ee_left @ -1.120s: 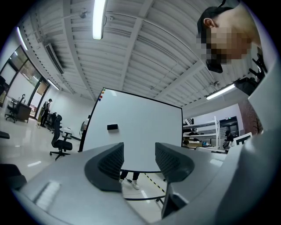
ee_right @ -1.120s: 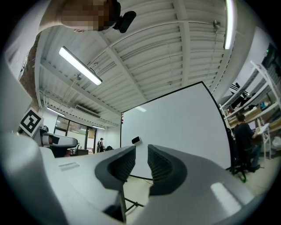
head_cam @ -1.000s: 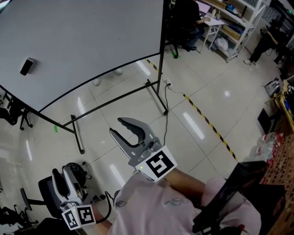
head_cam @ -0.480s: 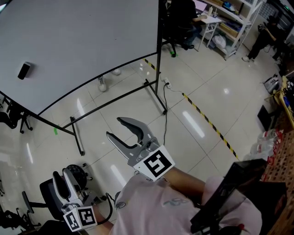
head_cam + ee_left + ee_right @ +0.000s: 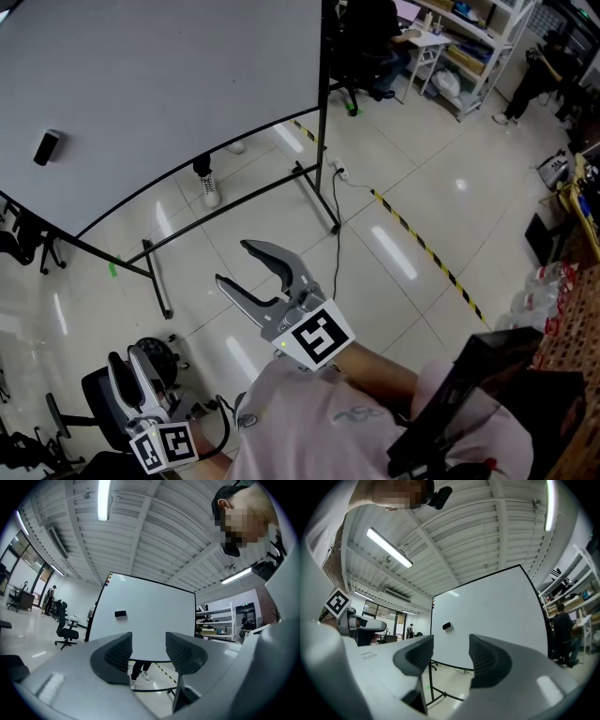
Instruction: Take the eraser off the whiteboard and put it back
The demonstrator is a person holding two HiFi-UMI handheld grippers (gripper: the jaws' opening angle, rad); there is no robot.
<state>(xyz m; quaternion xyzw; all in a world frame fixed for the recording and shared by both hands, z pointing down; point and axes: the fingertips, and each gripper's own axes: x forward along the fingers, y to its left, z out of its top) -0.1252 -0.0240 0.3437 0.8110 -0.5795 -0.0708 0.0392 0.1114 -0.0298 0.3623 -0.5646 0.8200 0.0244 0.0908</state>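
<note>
The small black eraser (image 5: 46,148) sticks to the left part of the whiteboard (image 5: 169,84), far ahead of both grippers. In the left gripper view the eraser (image 5: 120,614) shows above the jaws, and in the right gripper view the eraser (image 5: 447,626) does too. My right gripper (image 5: 232,262) is held out toward the board. Its jaws have just been opening and are open, with nothing between them (image 5: 451,656). My left gripper (image 5: 125,352) hangs low at the bottom left, open by a modest gap (image 5: 147,648) and holding nothing.
The board stands on a black frame with floor legs (image 5: 155,277). A person's shoe (image 5: 206,187) shows under its lower edge. A cable (image 5: 339,234) and striped floor tape (image 5: 422,248) lie to the right. Shelves (image 5: 478,47) and office chairs (image 5: 23,234) line the room's sides.
My right gripper's jaws have spread wider. The feet of the person behind the board have shifted. My left gripper has stayed put.
</note>
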